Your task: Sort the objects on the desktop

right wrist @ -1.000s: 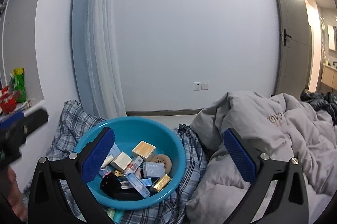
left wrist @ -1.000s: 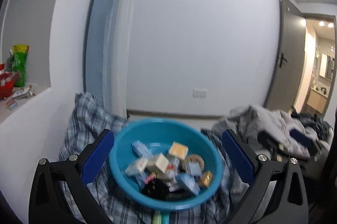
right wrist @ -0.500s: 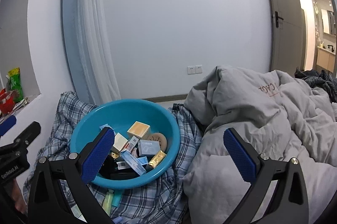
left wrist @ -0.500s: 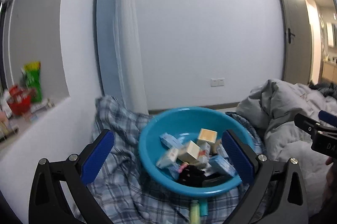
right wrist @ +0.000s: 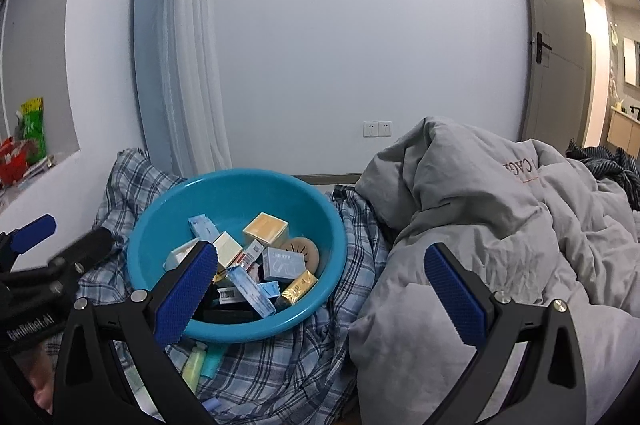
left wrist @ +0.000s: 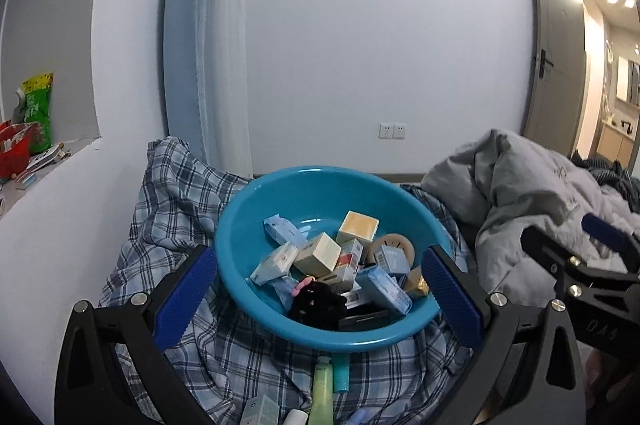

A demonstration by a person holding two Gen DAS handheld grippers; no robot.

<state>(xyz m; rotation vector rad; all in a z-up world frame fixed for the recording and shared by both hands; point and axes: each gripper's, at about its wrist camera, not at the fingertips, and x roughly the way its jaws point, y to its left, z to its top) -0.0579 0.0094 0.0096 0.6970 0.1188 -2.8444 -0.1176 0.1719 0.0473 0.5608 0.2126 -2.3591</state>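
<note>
Teal plastic, the basin sits in the lower middle of the left wrist view on a plaid cloth, already heaped with small things: an orange-topped box, a cream box, pale blue packets, a round tan disc and a black scrunchie. Much of the sorting looks done, but a green tube and a few other items lie on the cloth at the bottom edge, outside the basin, so some gathering seems left. A grey duvet fills the right of the right wrist view. The left gripper is spread wide, framing the basin, holding and touching nothing. The right gripper is equally wide and empty, above the basin's right rim.
</note>
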